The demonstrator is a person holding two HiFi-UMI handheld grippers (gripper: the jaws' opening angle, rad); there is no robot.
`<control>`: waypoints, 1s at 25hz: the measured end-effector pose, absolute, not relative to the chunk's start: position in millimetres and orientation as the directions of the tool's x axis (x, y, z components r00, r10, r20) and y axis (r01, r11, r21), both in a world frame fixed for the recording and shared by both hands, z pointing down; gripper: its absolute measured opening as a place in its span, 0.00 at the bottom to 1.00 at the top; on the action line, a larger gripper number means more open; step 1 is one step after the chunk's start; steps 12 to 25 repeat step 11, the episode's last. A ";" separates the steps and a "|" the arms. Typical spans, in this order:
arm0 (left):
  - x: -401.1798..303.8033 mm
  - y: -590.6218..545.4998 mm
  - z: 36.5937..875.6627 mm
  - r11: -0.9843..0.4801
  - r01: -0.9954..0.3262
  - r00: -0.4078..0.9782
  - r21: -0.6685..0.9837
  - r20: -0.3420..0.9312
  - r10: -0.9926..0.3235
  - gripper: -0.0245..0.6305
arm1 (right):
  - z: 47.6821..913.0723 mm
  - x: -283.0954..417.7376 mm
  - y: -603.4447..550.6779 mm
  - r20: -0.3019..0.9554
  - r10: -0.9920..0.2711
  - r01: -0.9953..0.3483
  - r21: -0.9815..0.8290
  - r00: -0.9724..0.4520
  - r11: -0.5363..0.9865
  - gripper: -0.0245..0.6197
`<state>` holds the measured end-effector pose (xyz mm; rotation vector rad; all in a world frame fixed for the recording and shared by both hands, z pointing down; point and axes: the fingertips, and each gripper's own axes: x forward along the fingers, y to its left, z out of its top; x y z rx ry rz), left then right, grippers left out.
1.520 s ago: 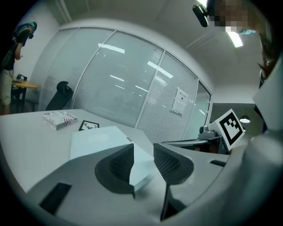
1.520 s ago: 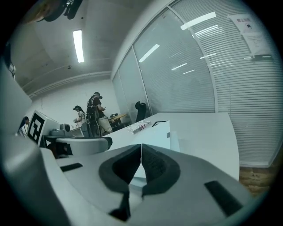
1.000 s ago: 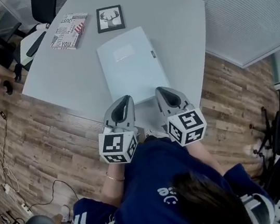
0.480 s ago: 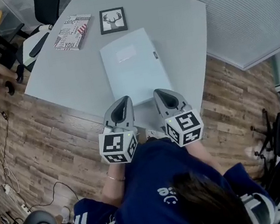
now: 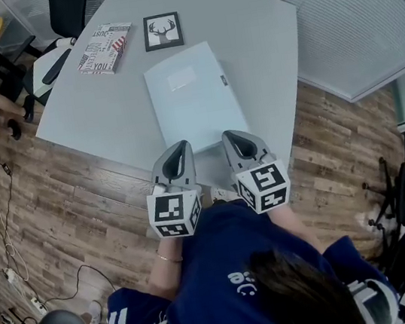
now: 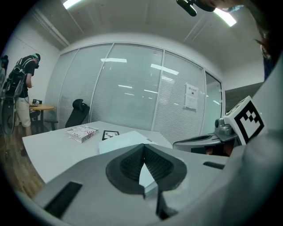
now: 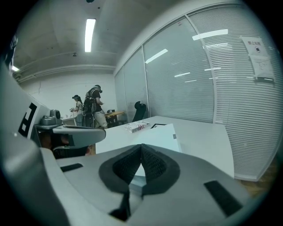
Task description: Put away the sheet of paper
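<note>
A pale blue flat folder (image 5: 192, 98) lies closed on the grey table (image 5: 103, 112), with a lighter label (image 5: 180, 79) on its lid and a small clasp (image 5: 224, 80) at its right edge. No separate sheet of paper can be made out. My left gripper (image 5: 176, 148) and right gripper (image 5: 234, 136) hover side by side over the folder's near end, close to the table's front edge. Both are shut with nothing between the pads. The left gripper view shows the closed jaws (image 6: 143, 148) with the folder (image 6: 124, 141) beyond. The right gripper (image 7: 141, 147) points at the folder (image 7: 161, 133) too.
A patterned book (image 5: 102, 47) and a framed deer picture (image 5: 162, 31) lie at the table's far side. A black office chair (image 5: 67, 7) stands behind the table. Glass partition walls with blinds (image 7: 190, 84) surround the room. People (image 7: 95, 106) stand at a desk in the distance.
The left gripper has drawn slightly back and to the right. The right gripper has shifted a little to the left. The folder has not moved.
</note>
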<state>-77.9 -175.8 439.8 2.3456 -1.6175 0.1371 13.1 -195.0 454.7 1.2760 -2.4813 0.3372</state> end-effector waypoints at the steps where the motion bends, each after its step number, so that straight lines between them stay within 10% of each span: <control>1: -76.8 -175.3 440.5 -0.330 -0.929 0.364 0.169 0.245 -0.898 0.04 | 455.1 13.7 -194.4 0.394 -0.742 -0.820 -0.055 -0.543 0.570 0.05; 25: -65.2 -178.3 440.3 -0.354 -0.924 0.380 0.147 0.238 -0.894 0.04 | 457.2 22.0 -196.7 0.392 -0.749 -0.823 -0.042 -0.535 0.566 0.05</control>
